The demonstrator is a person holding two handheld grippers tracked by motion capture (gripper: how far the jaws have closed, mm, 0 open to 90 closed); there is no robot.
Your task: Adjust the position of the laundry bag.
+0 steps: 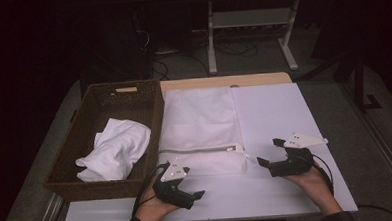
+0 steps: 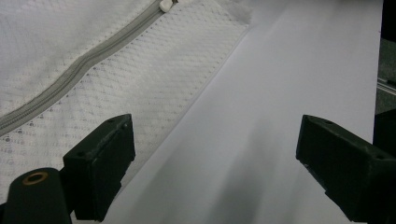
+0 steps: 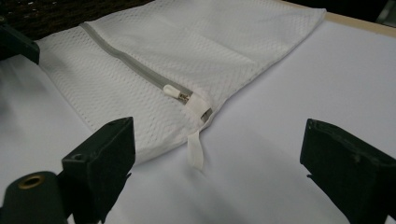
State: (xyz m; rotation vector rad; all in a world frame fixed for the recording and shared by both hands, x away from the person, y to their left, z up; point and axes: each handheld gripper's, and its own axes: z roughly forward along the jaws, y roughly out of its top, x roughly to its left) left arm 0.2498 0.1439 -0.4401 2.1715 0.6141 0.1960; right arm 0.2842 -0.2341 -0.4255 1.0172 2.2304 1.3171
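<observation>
Mesh bag between two released grippers

The left gripper (image 1: 200, 194), jaws spread and empty, sits just below the near-left corner of the white mesh laundry bag (image 1: 200, 125) lying flat on the white surface (image 1: 279, 112); the zipper pull (image 3: 171, 89) points toward the right gripper (image 1: 267, 152), also spread wide, just beside the bag's right end.

tabletop (image 1: 262, 79): wood edge at far side | white sheet (image 1: 274, 112) covers most of it | mesh laundry bag (image 1: 199, 120) flat on sheet | wicker basket (image 1: 85, 140) at left, touching bag
</observation>
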